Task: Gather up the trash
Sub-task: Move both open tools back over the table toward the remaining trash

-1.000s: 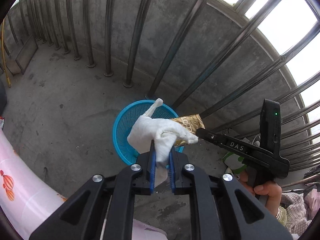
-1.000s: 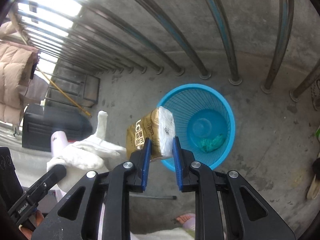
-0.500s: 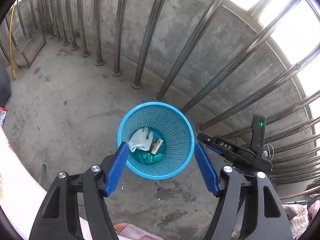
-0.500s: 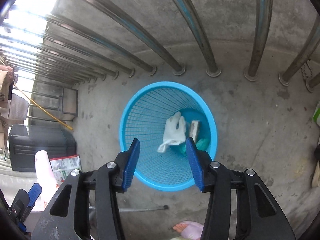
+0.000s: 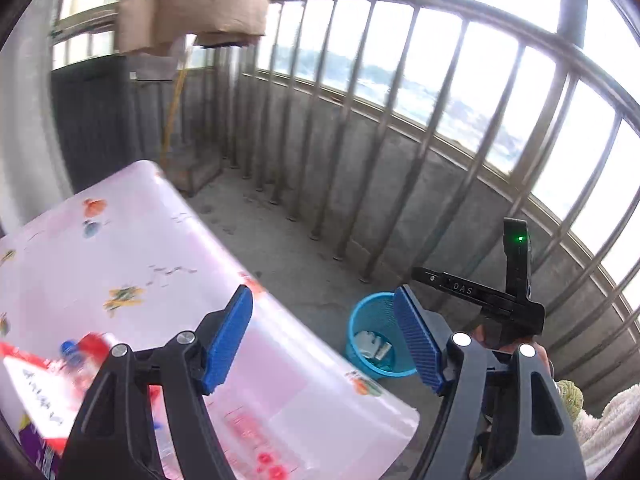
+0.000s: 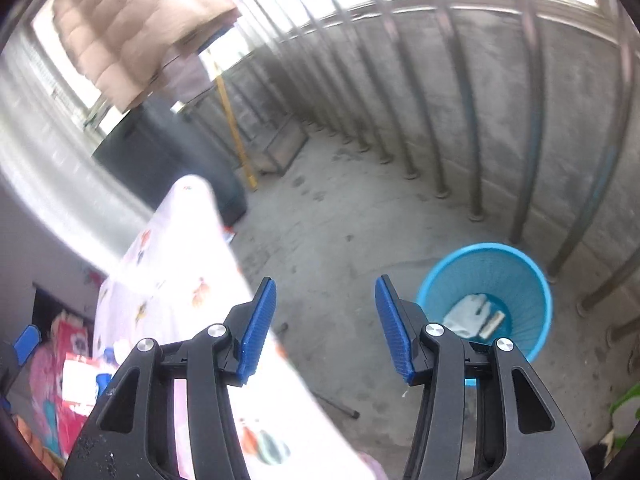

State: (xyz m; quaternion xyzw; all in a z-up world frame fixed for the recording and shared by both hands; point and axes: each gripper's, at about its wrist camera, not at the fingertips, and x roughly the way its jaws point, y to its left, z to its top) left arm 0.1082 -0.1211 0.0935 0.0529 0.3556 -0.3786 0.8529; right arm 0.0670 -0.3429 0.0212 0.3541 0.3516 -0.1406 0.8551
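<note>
Left gripper (image 5: 324, 338) spread wide, holding nothing. Right gripper (image 6: 325, 325) likewise spread, empty. White tissue (image 6: 466, 314) and wrapper (image 6: 493, 323) lie inside blue basket (image 6: 532, 280) on concrete floor (image 6: 340, 240).

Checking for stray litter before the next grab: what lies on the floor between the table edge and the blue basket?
Bare concrete floor in the right wrist view; nothing lies between the table and the blue basket.

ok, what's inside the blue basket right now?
Inside the blue basket: a crumpled white cloth and a small wrapper beside it, lying on something teal at the bottom. The right hand-held gripper covers the basket's near rim, and the cloth hides whatever lies beneath.
</note>
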